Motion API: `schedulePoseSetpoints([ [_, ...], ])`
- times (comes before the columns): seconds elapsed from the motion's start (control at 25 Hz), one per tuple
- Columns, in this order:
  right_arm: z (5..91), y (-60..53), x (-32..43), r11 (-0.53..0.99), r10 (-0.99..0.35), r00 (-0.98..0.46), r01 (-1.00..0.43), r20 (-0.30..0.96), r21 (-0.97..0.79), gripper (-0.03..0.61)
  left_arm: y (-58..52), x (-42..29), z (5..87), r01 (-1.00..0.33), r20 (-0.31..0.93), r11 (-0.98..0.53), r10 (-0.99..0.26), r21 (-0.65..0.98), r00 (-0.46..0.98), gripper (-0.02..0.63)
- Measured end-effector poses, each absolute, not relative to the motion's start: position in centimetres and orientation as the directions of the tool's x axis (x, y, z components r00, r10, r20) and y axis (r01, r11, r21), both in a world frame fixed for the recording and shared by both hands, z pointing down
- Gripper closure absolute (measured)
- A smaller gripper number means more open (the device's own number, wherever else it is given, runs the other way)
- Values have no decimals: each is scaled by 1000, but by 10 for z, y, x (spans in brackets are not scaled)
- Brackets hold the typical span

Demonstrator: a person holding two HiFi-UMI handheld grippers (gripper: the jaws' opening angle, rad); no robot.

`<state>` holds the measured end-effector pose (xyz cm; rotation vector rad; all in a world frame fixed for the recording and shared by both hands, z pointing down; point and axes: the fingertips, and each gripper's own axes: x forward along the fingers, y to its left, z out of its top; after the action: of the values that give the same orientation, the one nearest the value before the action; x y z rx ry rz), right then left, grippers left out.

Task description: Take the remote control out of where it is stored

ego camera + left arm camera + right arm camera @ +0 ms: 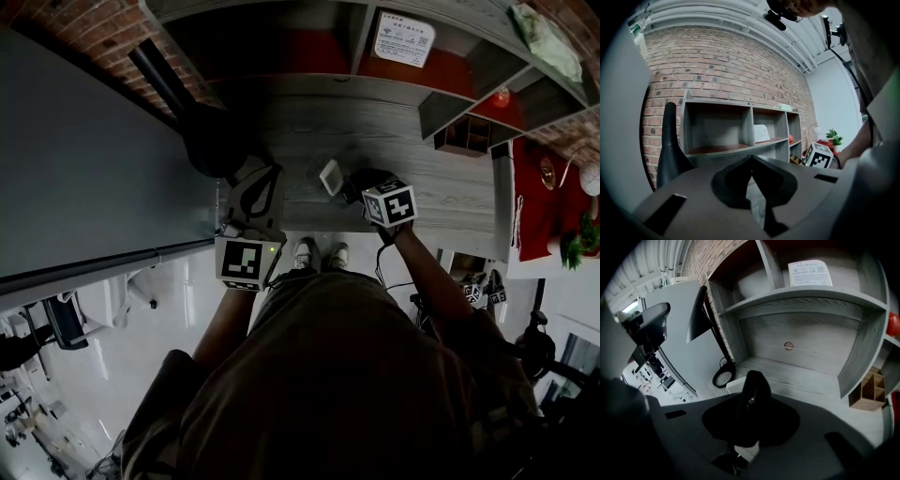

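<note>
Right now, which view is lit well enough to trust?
Left gripper view: best lit, brick wall crisp, shelf lines bowed by the lens. Head view: dim overall. Right gripper view: remote control in the right hand-held gripper is a black silhouette, no detail.

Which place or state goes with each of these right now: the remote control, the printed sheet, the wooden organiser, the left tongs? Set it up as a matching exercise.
Things:
1. remote control
2. printed sheet
3. wooden organiser
4. left tongs

Places or states:
A. closed, nothing between them
B. on the desk, far right, under the shelf
C. held in the right tongs
D. leaning in an upper shelf compartment

Pairs: 1-C, 2-D, 3-B, 4-A
</note>
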<state>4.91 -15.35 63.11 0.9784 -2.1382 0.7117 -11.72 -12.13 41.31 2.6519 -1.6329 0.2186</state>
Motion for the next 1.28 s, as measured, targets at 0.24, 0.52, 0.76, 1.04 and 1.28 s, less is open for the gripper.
schedulePoseSetpoints([
  [0.24,601,-157,55,577,-465,-522,-791,715,-203,497,-123,-106,408,-881,123,-469,-880,-66,459,603],
  [0.52,540,-165,56,618,-532,-594,-760,603,-203,497,-132,-93,402,-867,107,-495,-866,-55,488,603],
  [0.76,485,-169,56,675,-591,-624,-730,510,-111,497,-137,-88,398,-865,109,-496,-866,-72,488,603],
  [1.04,448,-168,66,677,-653,-649,-731,390,-82,497,-143,-76,389,-856,97,-508,-861,-98,500,603],
  [1.28,405,-168,88,650,-728,-640,-758,246,-49,497,-149,-75,388,-853,99,-511,-859,-105,502,603],
])
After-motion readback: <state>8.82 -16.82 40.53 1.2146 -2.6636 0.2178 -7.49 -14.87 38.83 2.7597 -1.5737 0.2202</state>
